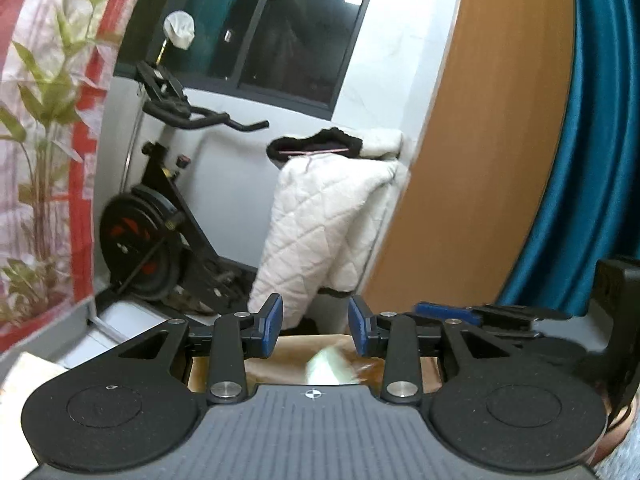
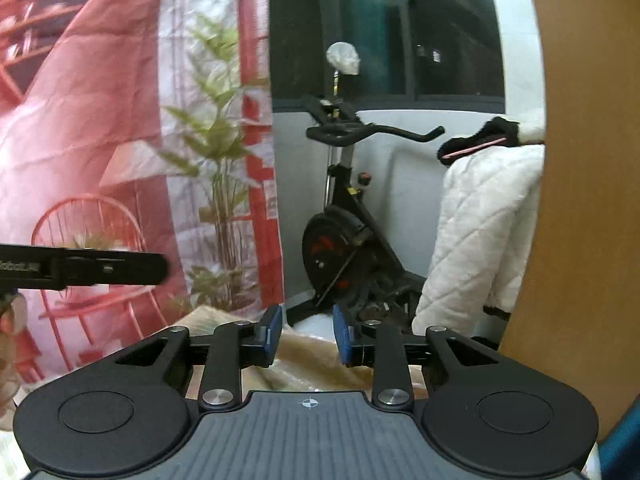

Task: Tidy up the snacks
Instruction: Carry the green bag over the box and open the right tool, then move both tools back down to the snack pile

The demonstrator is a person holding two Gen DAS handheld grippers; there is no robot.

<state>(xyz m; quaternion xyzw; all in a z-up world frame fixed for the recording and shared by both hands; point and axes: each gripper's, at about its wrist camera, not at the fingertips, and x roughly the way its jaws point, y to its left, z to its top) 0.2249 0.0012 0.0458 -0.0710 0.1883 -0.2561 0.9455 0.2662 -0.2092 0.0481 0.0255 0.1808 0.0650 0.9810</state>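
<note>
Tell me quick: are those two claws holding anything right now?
Left gripper: open, nothing between its blue pads.
Right gripper: open too, holding nothing.

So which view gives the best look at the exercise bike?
The right wrist view: the exercise bike stands near the centre, handlebars to flywheel unobstructed, though slightly blurred. The left wrist view also shows the bike, but pushed toward the left, tilted and more distorted, with its base partly behind the left gripper.
</note>
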